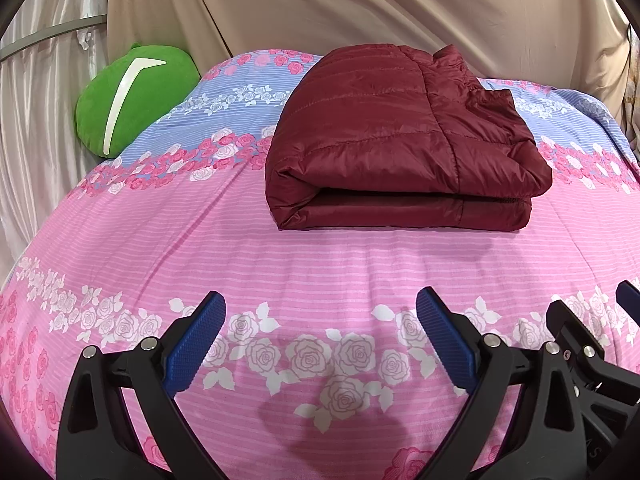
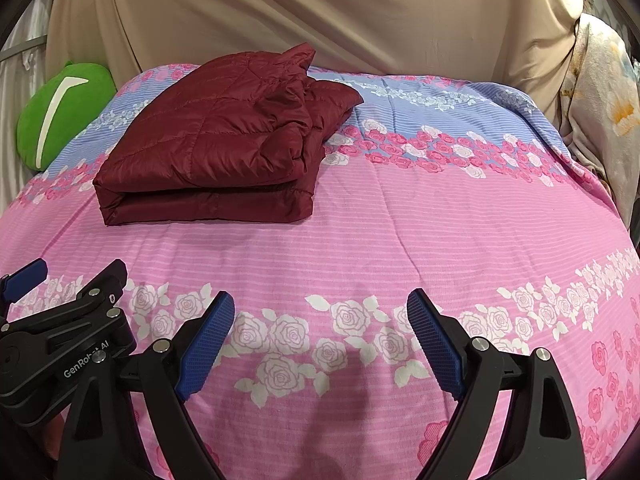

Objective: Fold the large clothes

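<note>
The dark red jacket (image 1: 404, 140) lies folded on the pink flowered bedspread (image 1: 320, 272), well apart from both grippers — left gripper (image 1: 320, 344) and right gripper (image 2: 320, 344) spread wide, holding nothing.

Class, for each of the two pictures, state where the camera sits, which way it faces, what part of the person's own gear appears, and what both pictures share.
Left wrist: sits on the left hand-held gripper, faces forward across the bed; its open blue pads frame the bottom, and the right hand-held gripper shows at the right edge.
Right wrist: sits on the right hand-held gripper, facing the same way; its jaws are open, and the left tool shows at the lower left.
Shared: folded maroon puffer jacket, green plush cushion, pink floral bedspread, beige backdrop cloth.
</note>
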{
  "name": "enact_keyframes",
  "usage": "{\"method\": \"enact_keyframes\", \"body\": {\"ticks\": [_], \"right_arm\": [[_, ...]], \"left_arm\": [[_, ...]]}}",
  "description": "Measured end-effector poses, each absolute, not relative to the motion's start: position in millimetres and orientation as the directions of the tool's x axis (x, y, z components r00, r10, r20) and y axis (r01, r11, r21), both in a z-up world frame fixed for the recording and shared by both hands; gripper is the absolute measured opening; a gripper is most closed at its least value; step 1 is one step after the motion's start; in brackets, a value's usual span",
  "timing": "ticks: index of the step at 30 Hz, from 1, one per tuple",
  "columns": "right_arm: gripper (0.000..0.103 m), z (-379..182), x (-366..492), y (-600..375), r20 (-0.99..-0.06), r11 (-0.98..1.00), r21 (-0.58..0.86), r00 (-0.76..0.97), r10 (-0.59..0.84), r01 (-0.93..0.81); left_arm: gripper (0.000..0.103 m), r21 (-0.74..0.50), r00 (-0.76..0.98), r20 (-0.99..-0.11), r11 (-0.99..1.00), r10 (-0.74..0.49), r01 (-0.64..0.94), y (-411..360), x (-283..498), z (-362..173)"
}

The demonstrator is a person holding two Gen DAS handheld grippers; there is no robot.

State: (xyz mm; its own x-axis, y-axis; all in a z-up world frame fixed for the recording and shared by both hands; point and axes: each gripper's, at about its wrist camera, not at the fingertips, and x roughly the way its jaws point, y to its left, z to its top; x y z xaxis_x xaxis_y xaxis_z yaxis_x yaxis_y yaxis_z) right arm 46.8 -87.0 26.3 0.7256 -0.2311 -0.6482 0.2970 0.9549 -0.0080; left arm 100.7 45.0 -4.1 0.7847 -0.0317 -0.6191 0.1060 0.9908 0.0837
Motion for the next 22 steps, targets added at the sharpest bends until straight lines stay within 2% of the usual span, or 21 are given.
{"method": "enact_keyframes", "body": {"ticks": [15,17,22], "right_arm": [[0.086,27.0,46.3,-89.7,-0.644,0.955,-0.013,0.728,-0.236,0.298],[0.086,27.6,46.2,-88.7,-0.642,0.954,-0.016,0.728,-0.239,0.299],[0.086,27.9,45.9,-85.9,-0.641,0.952,-0.019,0.727,-0.246,0.306]], "left_arm": [[0.094,0.090,0.787,-0.617,0.991,-0.027,0.104,45.2,100.8,-3.7],[0.090,0.092,0.787,-0.616,0.990,-0.030,0.110,45.0,100.2,-2.7],[0.089,0.098,0.789,-0.614,0.989,-0.030,0.113,44.7,99.5,-1.6]]}}
